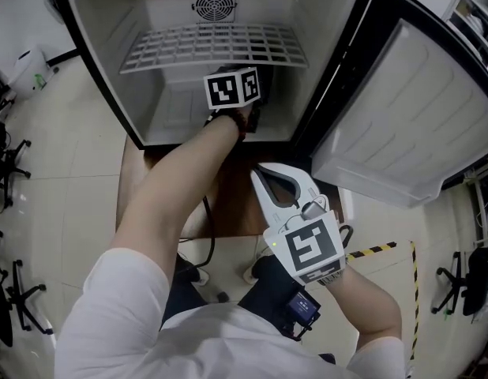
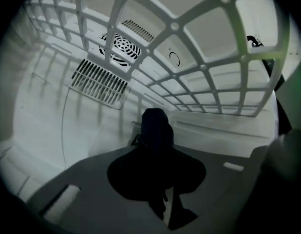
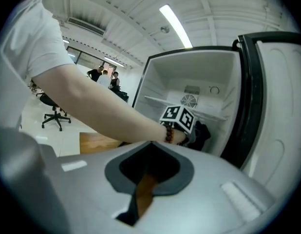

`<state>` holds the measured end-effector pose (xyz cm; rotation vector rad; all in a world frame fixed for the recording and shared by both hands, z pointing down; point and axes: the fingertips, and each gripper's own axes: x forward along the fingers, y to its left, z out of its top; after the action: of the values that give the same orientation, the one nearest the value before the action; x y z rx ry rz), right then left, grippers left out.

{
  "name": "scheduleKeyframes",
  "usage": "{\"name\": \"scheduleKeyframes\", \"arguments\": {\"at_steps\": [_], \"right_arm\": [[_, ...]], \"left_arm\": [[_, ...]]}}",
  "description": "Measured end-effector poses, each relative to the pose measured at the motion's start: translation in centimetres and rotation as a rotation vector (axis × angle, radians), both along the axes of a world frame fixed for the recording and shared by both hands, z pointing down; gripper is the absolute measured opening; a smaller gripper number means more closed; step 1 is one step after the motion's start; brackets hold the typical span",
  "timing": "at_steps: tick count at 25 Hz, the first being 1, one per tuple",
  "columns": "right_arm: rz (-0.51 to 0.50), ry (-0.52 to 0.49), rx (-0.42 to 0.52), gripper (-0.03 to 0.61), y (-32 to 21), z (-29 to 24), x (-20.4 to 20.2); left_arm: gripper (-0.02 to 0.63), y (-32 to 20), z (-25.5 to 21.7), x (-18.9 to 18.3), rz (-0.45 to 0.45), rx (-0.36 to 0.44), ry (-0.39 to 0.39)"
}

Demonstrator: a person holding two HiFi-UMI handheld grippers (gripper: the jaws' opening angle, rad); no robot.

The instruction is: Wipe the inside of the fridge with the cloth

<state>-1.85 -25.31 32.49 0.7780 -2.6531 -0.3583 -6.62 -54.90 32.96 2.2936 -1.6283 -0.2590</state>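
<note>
The open fridge (image 1: 110, 46) stands on a wooden table (image 1: 232, 200), its white inside bare apart from one fitting. Its door (image 1: 410, 109) is swung wide to the right. That fitting is a white wire shelf (image 1: 212, 46), which spans the compartment about halfway up. Behind it on the back wall are a round fan grille (image 1: 214, 5) and, lower down, a slotted vent (image 2: 98, 83). The left tongs (image 2: 155, 150) are reached deep into the fridge, under the shelf, with the bare forearm (image 1: 181, 180) stretched in after them. Their two halves are pressed together on a dark cloth (image 2: 155, 126). The cloth bunches out past the tips, low in the compartment and close in front of a ledge at the foot of the back wall. Whether it touches the wall cannot be told. The right tongs (image 3: 151, 149) hang outside the fridge, over the near edge of the table. Their tips are closed against each other and hold nothing, and only the brown table shows through the slit behind them.
</note>
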Motion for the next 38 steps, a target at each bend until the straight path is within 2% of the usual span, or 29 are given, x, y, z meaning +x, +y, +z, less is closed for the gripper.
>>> {"name": "scheduleKeyframes", "arguments": {"at_steps": [8, 14, 21, 38], "right_arm": [[-0.004, -0.003, 0.030, 0.005, 0.2, -0.7, 0.9], [0.009, -0.021, 0.026, 0.005, 0.2, -0.7, 1.5], [-0.004, -0.023, 0.038, 0.005, 1.0, -1.1, 1.1], [-0.019, -0.039, 0.057, 0.005, 4.0, -2.3, 0.1]], "left_arm": [[0.069, -1.4, 0.0, 1.7, 0.037, 0.013, 0.040], [0.066, -1.0, -0.4, 3.7, 0.125, 0.034, 0.054], [0.060, 1.6, -0.8, 5.7, 0.216, 0.046, 0.040], [0.060, 9.0, -0.7, 8.5, 0.366, 0.030, -0.021]]}}
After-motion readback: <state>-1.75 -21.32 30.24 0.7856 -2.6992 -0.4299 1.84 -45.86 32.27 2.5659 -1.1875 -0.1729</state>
